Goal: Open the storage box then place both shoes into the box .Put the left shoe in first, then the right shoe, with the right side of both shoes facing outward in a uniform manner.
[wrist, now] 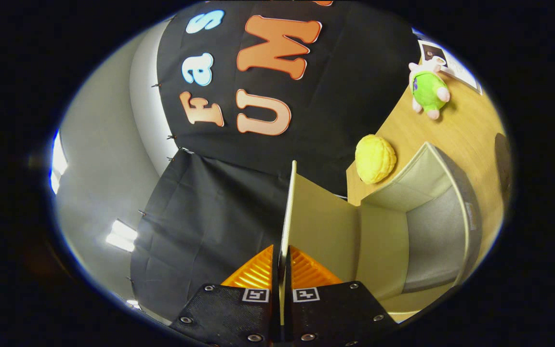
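My gripper is shut on the thin edge of the storage box's lid, a pale beige flap pinched between the two orange fingers. The lid is swung up and away from the box, whose grey-lined inside lies open beyond the fingers on the wooden table. The whole view is rolled sideways. Nothing lies inside the part of the box that I see.
A yellow ridged soft toy sits on the wooden table just past the box's far wall. Farther along stands a green and white plush figure beside some papers. A grey wall and ceiling lights are behind the booth's cloth.
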Available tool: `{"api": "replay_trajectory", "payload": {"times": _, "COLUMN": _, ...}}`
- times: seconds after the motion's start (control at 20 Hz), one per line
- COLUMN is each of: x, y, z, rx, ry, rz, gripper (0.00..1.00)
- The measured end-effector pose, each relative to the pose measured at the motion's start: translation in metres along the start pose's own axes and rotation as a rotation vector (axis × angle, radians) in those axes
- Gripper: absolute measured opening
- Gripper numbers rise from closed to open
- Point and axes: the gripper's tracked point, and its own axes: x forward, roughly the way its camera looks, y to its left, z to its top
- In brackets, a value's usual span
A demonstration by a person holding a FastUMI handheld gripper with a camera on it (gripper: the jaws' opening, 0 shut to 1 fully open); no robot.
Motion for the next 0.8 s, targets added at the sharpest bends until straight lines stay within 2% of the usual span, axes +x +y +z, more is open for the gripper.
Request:
{"api": "replay_trajectory", "payload": {"times": 0.6, "x": 0.098, "y": 0.011, "z": -0.073, "rx": -0.047, "ry": 0.1, "rz": -0.042, "gripper": 0.04}}
{"api": "replay_trajectory", "payload": {"times": 0.75, "x": 0.113, "y": 0.013, "z": -0.086, "rx": -0.061, "ry": 0.116, "rz": -0.042, "gripper": 0.06}}
{"api": "replay_trajectory", "payload": {"times": 0.8, "x": 0.116, "y": 0.013, "z": -0.088, "rx": -0.067, "ry": 0.119, "rz": -0.045, "gripper": 0.11}}
